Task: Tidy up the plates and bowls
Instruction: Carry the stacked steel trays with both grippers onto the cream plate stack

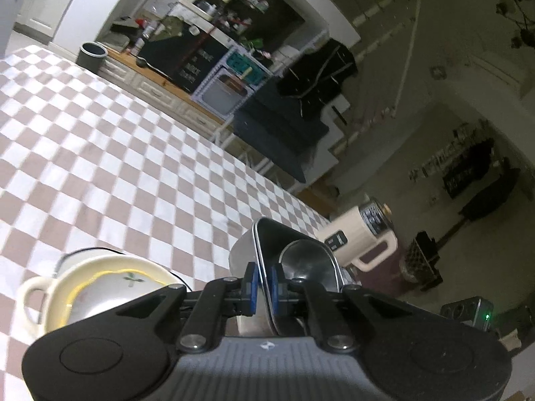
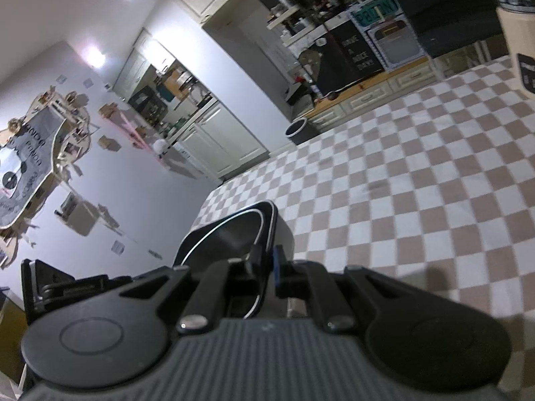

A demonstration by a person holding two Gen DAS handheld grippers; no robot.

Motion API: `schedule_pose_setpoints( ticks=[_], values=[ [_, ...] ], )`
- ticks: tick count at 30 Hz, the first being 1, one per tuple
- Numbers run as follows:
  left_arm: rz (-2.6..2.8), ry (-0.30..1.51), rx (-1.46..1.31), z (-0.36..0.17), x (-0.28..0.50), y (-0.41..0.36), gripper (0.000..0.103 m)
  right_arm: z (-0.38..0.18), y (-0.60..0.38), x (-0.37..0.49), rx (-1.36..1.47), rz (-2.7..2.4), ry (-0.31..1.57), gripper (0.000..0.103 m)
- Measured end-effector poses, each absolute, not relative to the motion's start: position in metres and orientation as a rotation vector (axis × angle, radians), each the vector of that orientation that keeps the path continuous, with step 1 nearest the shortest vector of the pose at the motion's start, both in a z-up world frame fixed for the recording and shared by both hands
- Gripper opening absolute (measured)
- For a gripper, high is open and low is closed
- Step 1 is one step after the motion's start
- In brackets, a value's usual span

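Left tongs pinch the rim of a shiny metal tray, blue pads tight on its thin wall. Right tongs squeeze the rim of a metal tray too. Both trays tilt above the checkered surface. Just left of the left tongs sits a cream cup with a flowered bowl in it. Beyond the tray stands a cream jug.

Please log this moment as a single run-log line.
left tongs: shut on metal tray rim | right tongs: shut on tray rim | tray: tilted above checkered tablecloth | cream bowl: beside left tongs
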State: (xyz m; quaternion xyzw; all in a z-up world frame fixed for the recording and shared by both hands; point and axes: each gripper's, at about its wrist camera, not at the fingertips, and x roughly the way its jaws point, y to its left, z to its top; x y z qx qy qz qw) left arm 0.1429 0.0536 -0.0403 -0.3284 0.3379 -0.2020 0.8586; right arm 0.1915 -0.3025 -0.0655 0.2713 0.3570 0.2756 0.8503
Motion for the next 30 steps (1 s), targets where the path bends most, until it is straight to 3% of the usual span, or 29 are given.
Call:
schedule_pose_setpoints(
  ticks=[14,30],
  values=[
    [-0.317,0.662,-0.749,-0.045,0.104,0.119,0.007,-0.066,-0.275,0.186,0.569,0.666,0.802,0.008],
    [-0.251,0.749,-0.783,-0.084,0.103,0.141,0.007,-0.088,-0.277,0.169,0.593,0.584,0.934,0.008]
  ],
)
